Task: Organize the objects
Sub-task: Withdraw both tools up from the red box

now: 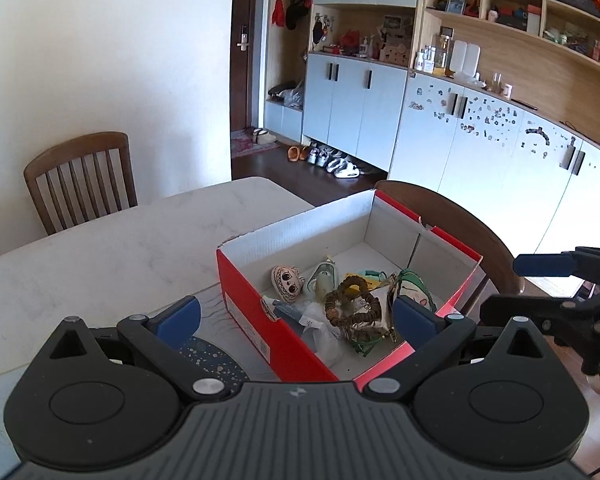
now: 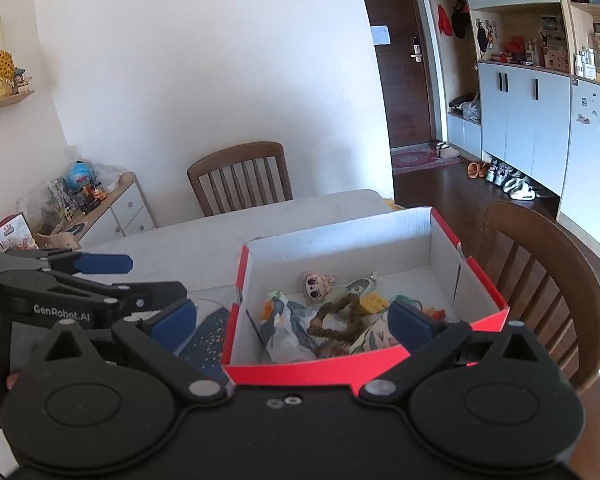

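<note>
The left gripper hangs with its blue pads spread wide and nothing between them, straddling the near left corner of the red shoebox: one pad lies outside the box's left wall over the marble table, the other over the box's interior. Ahead of it, in the near half of the box, lie a brown bead bracelet, a small doll-face charm, a pale green bottle-shaped trinket and a crumpled plastic wrapper; the far half of the box floor is bare. The right gripper is likewise wide apart and holds nothing, its pads set over the box's near red rim, the bracelet just beyond them. Left of it a dark speckled card lies on the table against the box's wall. A wooden chair stands close behind the box's right side.
</note>
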Available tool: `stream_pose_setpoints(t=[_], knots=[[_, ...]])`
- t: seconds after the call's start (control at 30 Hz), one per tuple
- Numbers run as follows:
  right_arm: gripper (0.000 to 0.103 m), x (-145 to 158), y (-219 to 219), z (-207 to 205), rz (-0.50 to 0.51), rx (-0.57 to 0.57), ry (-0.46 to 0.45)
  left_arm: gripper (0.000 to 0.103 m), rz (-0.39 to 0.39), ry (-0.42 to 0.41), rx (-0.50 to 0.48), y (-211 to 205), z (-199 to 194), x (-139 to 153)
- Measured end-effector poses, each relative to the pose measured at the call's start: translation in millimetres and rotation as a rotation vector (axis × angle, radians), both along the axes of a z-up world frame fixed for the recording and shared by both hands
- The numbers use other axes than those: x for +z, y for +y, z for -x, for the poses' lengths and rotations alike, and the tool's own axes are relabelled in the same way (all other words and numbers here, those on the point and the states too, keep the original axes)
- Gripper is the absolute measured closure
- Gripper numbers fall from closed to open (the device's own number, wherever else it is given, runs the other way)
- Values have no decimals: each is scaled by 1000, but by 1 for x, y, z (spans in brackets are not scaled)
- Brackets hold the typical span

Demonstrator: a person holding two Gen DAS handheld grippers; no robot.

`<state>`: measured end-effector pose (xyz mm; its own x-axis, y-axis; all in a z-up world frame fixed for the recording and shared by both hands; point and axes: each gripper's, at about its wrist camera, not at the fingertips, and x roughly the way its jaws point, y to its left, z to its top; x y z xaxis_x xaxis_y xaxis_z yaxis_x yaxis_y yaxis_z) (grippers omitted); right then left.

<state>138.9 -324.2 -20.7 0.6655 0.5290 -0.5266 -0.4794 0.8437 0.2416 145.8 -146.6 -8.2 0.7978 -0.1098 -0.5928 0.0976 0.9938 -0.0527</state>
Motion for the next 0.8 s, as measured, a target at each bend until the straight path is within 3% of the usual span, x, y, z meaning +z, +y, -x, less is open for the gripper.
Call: stream_pose_setpoints(t=[0.57, 0.8], knots=[[1, -8, 11, 23, 6, -83, -18, 0, -35, -12, -28, 8, 11, -10], [1, -9, 16, 22, 8, -93, -9, 0, -8, -7, -9, 21, 11, -9]])
